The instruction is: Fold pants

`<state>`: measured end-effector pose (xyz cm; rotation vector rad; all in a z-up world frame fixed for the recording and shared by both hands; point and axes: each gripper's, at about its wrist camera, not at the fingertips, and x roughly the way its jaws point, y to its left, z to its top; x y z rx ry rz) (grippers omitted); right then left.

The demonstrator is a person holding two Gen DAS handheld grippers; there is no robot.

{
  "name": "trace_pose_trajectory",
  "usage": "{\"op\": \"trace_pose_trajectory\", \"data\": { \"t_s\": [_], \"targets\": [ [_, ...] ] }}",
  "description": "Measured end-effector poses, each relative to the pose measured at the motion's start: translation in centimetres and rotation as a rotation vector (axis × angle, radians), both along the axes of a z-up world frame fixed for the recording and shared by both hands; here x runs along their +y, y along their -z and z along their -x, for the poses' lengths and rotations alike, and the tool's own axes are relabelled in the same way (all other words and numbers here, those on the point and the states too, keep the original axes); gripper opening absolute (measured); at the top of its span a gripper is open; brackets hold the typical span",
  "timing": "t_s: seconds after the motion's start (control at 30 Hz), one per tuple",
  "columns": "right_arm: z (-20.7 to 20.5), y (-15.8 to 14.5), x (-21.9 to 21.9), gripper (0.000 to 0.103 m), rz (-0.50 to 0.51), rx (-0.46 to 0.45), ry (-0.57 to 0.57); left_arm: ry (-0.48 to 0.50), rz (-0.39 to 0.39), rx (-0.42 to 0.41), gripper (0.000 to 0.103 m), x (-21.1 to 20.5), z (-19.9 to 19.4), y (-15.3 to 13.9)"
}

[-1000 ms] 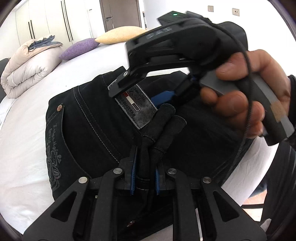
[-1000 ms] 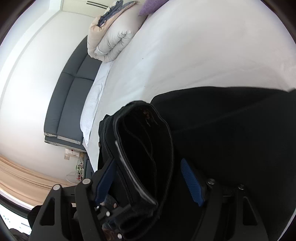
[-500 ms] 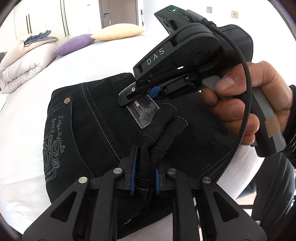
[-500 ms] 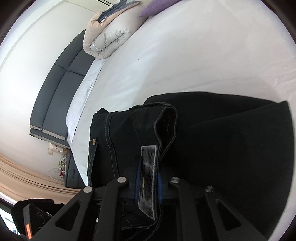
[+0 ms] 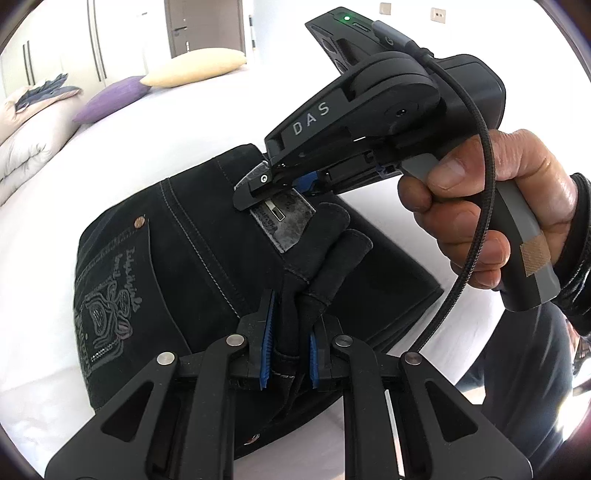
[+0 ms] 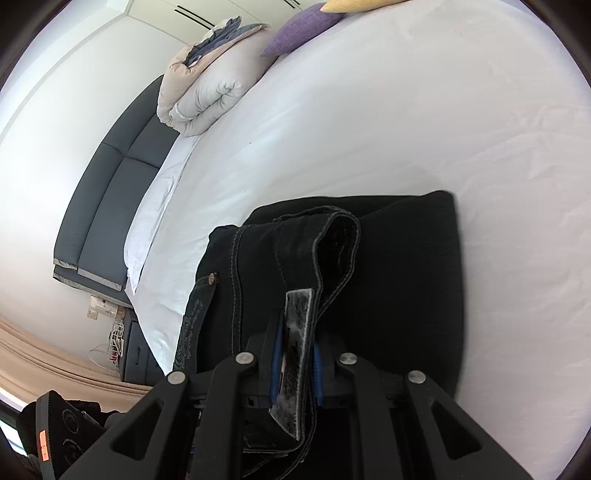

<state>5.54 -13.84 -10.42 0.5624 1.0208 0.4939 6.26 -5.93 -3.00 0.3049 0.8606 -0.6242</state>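
Black denim pants [image 5: 177, 266] lie folded on a white bed [image 5: 147, 140], the embroidered back pocket [image 5: 107, 295] toward the left. My left gripper [image 5: 290, 354] is shut on the bunched waistband with its belt loops [image 5: 332, 243]. A hand holds my right gripper [image 5: 280, 184], which is shut on the waistband at the grey leather label [image 5: 284, 218]. In the right wrist view the right gripper [image 6: 295, 365] pinches that label [image 6: 297, 332], with the waistband of the pants [image 6: 406, 277] raised above the folded legs.
A rolled white duvet [image 6: 207, 92] and a purple pillow [image 6: 299, 29] lie at the head of the bed, with a yellow pillow [image 5: 195, 66] beside them. A dark grey headboard [image 6: 110, 206] and a small bedside unit [image 6: 133, 354] stand on the left. The person's dark trouser leg [image 5: 524, 369] is at the right.
The right gripper's jaws came together on the waistband at the label and lifted it. The pants now sit farther down the white bed in the right wrist view. The left grip is unchanged.
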Motion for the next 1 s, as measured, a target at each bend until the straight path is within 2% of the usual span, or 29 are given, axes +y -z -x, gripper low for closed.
{"op": "trace_pose_trajectory", "data": {
  "t_s": [0.3,0.53,0.83,0.97,1.0],
  "targets": [
    [0.7,0.2,-2.0,0.013,0.017,-0.01,0.024,0.041,-0.014,0.003,0.014,0.0,-0.5,1.0],
    [0.6,0.3,-3.5,0.013,0.029,-0.01,0.045,0.064,-0.018,-0.003,0.014,0.4,-1.0,0.7],
    [0.4,1.5,-4.6,0.013,0.028,0.011,0.065,0.078,-0.036,0.018,0.014,0.9,-1.8,2.3],
    [0.8,2.7,-5.3,0.016,-0.032,0.012,0.083,0.045,0.021,0.059,0.017,2.5,-2.4,2.6],
    [1.1,2.8,-5.6,0.021,-0.058,0.009,0.088,0.042,0.039,0.07,0.017,3.0,-2.6,2.6]
  ]
}}
